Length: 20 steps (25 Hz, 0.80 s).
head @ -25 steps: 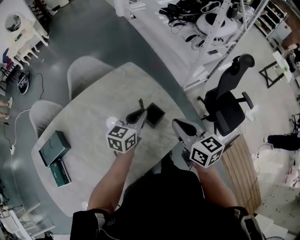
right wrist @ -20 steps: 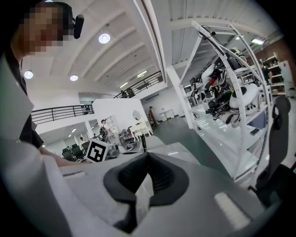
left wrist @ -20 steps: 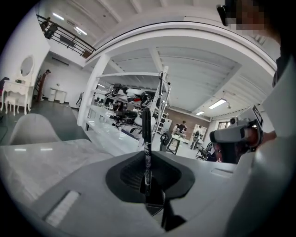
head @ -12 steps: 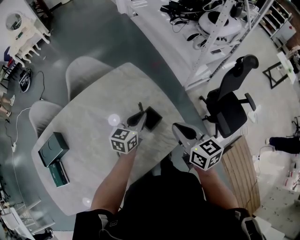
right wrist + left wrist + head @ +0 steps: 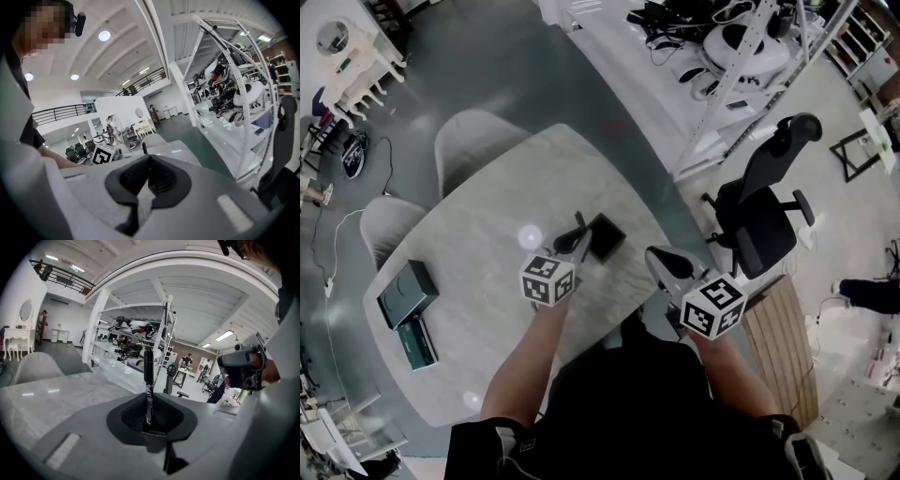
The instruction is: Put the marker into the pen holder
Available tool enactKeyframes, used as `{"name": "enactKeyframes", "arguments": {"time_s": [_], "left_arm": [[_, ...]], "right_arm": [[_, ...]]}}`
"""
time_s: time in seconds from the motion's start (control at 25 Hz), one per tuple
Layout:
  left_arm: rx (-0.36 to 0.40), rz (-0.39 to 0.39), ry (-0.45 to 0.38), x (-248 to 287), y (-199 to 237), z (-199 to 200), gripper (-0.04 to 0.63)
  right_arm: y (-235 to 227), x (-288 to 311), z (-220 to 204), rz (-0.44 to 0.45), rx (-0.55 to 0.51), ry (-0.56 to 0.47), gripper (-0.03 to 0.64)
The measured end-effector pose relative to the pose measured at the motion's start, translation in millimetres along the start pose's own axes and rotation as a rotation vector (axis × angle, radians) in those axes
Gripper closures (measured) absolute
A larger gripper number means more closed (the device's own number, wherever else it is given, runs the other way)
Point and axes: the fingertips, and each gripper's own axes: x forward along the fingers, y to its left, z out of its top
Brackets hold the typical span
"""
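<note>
In the head view my left gripper (image 5: 578, 234) hangs over the marble table (image 5: 478, 253), shut on a black marker (image 5: 579, 218) that sticks out past the jaws. The pen holder (image 5: 607, 235), a small black square cup, stands just right of the marker's tip. In the left gripper view the marker (image 5: 148, 380) stands upright, pinched between the jaws of the left gripper (image 5: 149, 420). My right gripper (image 5: 652, 255) hovers at the table's near right edge. Its jaws are closed with nothing between them in the right gripper view (image 5: 149, 159).
A dark green box (image 5: 408, 292) and a flatter one (image 5: 418, 343) lie at the table's left end. Two pale chairs (image 5: 473, 141) (image 5: 382, 228) stand behind the table. A black office chair (image 5: 764, 211) is to the right, past the table edge.
The left gripper with the marker has edged slightly closer to the pen holder. The right gripper has held its place.
</note>
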Motion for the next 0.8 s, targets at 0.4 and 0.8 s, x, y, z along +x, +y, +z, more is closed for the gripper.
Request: {"name": "enactKeyframes", "arguments": {"time_s": [0.4, 0.8], "left_arm": [[0.000, 0.009, 0.084, -2, 6, -20, 0.551], [0.035, 0.050, 0.164, -3, 16, -37, 0.552]], "right_arm": [[4, 3, -4, 0.016, 0.003, 0.013, 0.615], [6, -1, -10, 0.010, 0.017, 0.021, 0.615]]}}
